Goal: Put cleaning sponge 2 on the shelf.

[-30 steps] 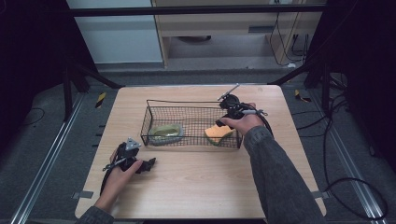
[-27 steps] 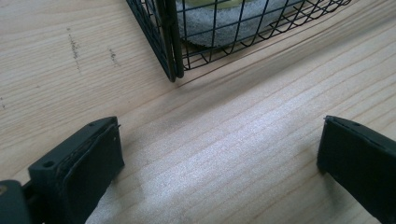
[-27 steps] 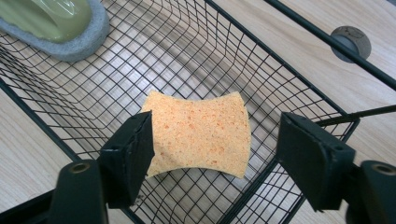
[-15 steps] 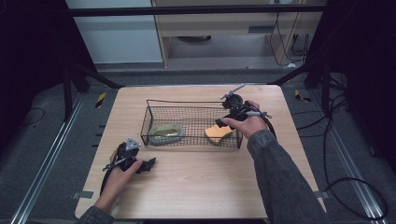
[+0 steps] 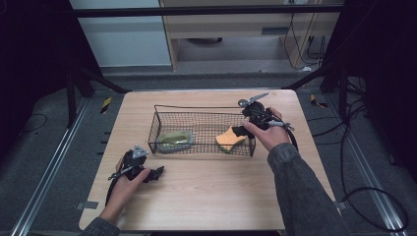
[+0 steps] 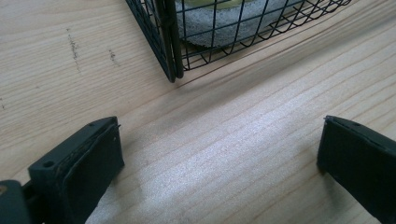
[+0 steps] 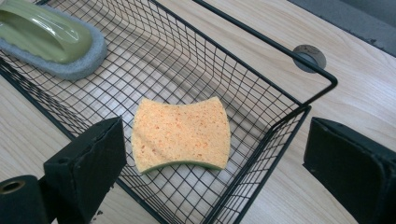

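Note:
A black wire basket (image 5: 201,109) stands in the middle of the wooden table. An orange sponge (image 5: 230,139) lies flat in its right end, and a green-topped grey scrubber (image 5: 172,139) in its left end. My right gripper (image 5: 242,131) hovers over the basket's right end, open, with the sponge (image 7: 182,135) lying below and between its jaws, apart from both. My left gripper (image 5: 154,173) rests low on the table in front of the basket's left corner (image 6: 169,56), open and with only bare wood between its jaws (image 6: 219,140).
Bare tabletop (image 5: 211,191) spreads in front of the basket. A small grey round disc (image 7: 309,57) sits on the wood just outside the basket's far rim (image 7: 261,42). Black frame legs and cables surround the table on the dark floor.
The right hand has drawn a little to the right, away from the sponge, which stays lying in the basket. The left gripper has not moved.

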Action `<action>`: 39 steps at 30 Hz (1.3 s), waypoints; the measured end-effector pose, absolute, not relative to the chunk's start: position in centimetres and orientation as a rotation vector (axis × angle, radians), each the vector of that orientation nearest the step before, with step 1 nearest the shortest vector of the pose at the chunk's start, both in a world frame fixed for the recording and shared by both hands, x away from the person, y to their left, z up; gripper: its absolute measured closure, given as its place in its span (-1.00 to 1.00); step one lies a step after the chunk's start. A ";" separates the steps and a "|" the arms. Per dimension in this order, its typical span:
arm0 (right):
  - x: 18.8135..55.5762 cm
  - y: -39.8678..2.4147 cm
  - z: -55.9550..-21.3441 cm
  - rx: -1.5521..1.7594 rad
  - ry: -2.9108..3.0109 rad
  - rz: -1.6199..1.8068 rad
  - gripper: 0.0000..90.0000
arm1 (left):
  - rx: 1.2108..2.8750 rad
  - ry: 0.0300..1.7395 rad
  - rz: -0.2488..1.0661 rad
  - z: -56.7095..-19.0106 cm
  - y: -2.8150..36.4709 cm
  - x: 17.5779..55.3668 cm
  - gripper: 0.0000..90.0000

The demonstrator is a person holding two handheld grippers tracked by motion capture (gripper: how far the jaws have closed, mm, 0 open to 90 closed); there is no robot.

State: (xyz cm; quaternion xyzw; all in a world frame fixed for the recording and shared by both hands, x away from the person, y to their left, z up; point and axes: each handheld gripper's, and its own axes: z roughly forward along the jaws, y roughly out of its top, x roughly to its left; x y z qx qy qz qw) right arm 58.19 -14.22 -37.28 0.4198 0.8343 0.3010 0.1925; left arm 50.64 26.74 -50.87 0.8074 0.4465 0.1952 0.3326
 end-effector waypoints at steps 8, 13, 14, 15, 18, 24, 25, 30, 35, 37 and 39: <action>57.4 -15.9 -37.6 1.213 2.294 0.851 -0.82 | 2.109 1.166 0.510 -50.9 26.7 50.7 -1.00; 56.9 -17.0 -38.0 1.238 2.272 0.845 -0.80 | 2.110 1.166 0.510 -50.9 26.7 50.6 -1.00; 56.6 -17.5 -38.4 1.248 2.261 0.844 -0.79 | 2.110 1.166 0.510 -50.9 26.7 50.6 -1.00; 56.6 -17.5 -38.4 1.248 2.261 0.844 -0.79 | 2.110 1.166 0.510 -50.9 26.7 50.6 -1.00; 56.0 -18.3 -39.0 1.255 2.252 0.837 -0.79 | 2.109 1.166 0.510 -50.9 26.7 50.6 -1.00; 54.3 -20.6 -40.8 1.275 2.221 0.844 -0.78 | 2.109 1.166 0.510 -50.9 26.7 50.7 -1.00; 54.0 -20.9 -41.1 1.279 2.215 0.846 -0.77 | 2.110 1.166 0.510 -50.9 26.7 50.6 -1.00; 52.5 -22.5 -42.7 1.295 2.196 0.853 -0.76 | 2.109 1.166 0.510 -50.9 26.7 50.7 -1.00; 51.5 -23.8 -44.7 1.334 2.183 0.855 -0.76 | 2.109 1.166 0.510 -50.9 26.7 50.7 -1.00; 51.4 -24.0 -45.0 1.343 2.174 0.853 -0.76 | 2.109 1.166 0.510 -50.9 26.7 50.7 -1.00; 51.4 -24.4 -45.7 1.362 2.168 0.855 -0.76 | 2.109 1.166 0.510 -50.9 26.7 50.7 -1.00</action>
